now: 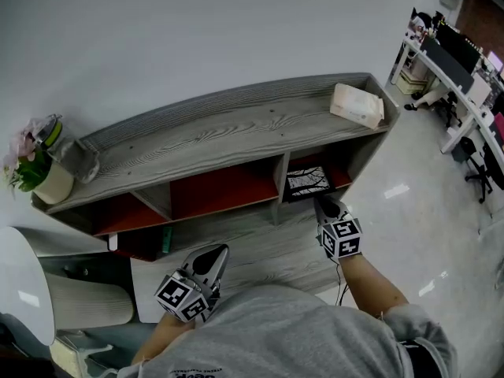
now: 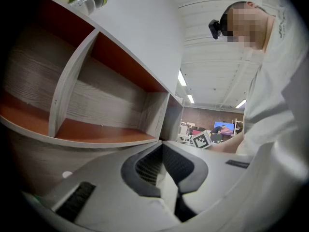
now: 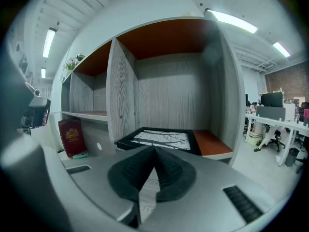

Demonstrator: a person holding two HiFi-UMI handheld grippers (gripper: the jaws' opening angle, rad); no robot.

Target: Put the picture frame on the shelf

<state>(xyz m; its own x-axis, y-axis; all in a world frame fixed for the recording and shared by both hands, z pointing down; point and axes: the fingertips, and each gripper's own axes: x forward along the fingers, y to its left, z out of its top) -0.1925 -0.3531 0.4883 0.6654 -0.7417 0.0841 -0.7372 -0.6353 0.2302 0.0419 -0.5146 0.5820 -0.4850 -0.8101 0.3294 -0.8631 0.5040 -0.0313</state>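
Lying flat in the right-hand compartment of the shelf [image 1: 236, 124], the picture frame [image 3: 161, 139] rests on its orange floor. The right gripper [image 3: 154, 149], jaws together and gripping nothing, sits just before the frame. The left gripper [image 2: 161, 144], jaws likewise together, hangs well apart. A red book [image 3: 71, 137] stands in a lower left compartment.
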